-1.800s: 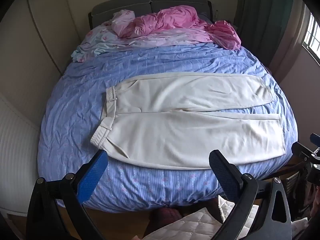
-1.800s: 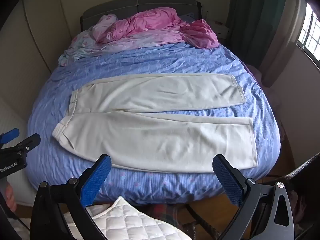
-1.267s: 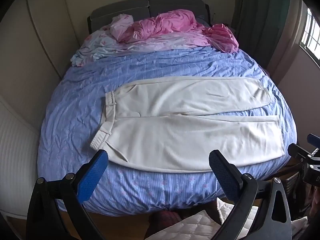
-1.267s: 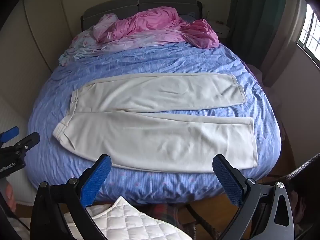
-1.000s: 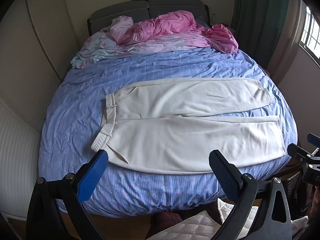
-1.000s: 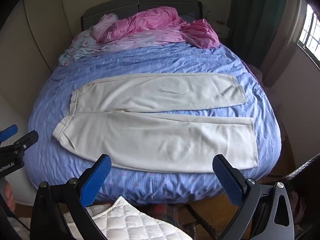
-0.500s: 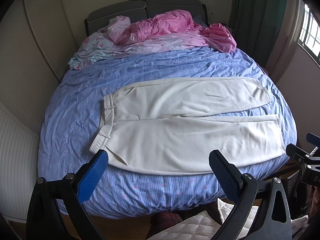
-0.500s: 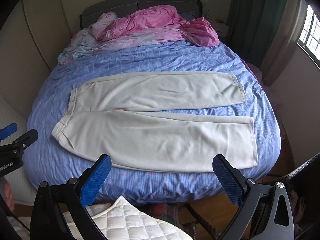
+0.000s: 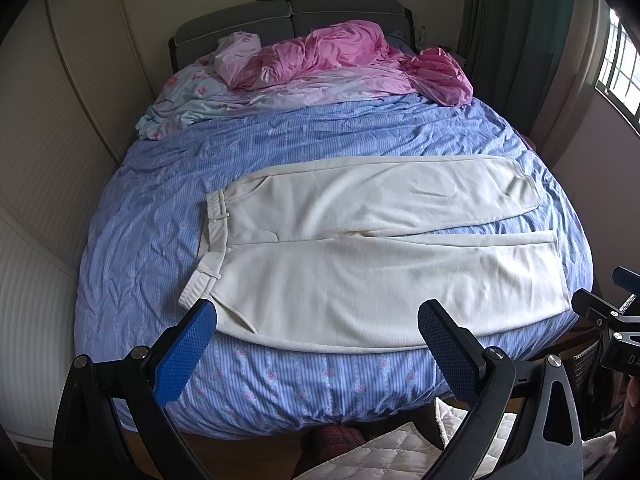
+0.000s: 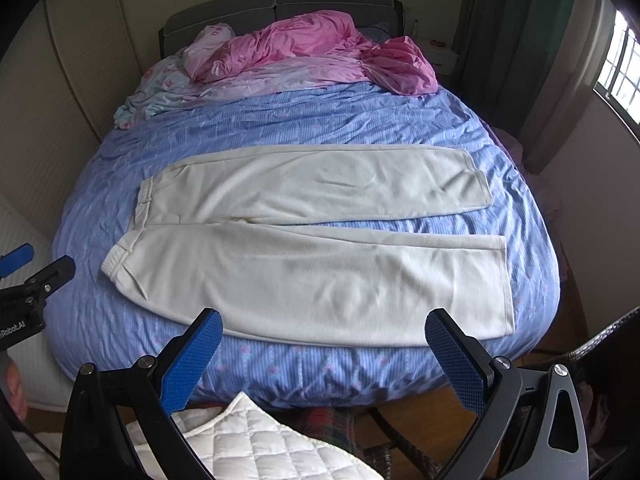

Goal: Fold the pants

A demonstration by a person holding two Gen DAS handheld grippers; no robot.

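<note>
Cream pants [image 9: 360,248] [image 10: 312,256] lie flat across the blue striped bed [image 9: 160,184] [image 10: 100,184], waistband [image 9: 208,240] [image 10: 128,236] to the left, leg hems to the right, the two legs side by side. My left gripper [image 9: 316,344] hovers open over the near edge of the bed, in front of the near leg, touching nothing. My right gripper [image 10: 324,354] also stands open at the near edge, holding nothing. Each gripper shows at the edge of the other's view.
Crumpled pink bedding [image 9: 344,56] [image 10: 304,48] and a pale floral sheet [image 9: 180,96] pile up by the grey headboard [image 9: 288,12]. A white quilted cloth [image 10: 256,444] lies below the grippers. Green curtains [image 9: 516,20] and a window [image 9: 620,56] are on the right, a pale wall on the left.
Both views have drifted slightly, the bed sitting a little differently in frame. The pants have not moved and both grippers stay open.
</note>
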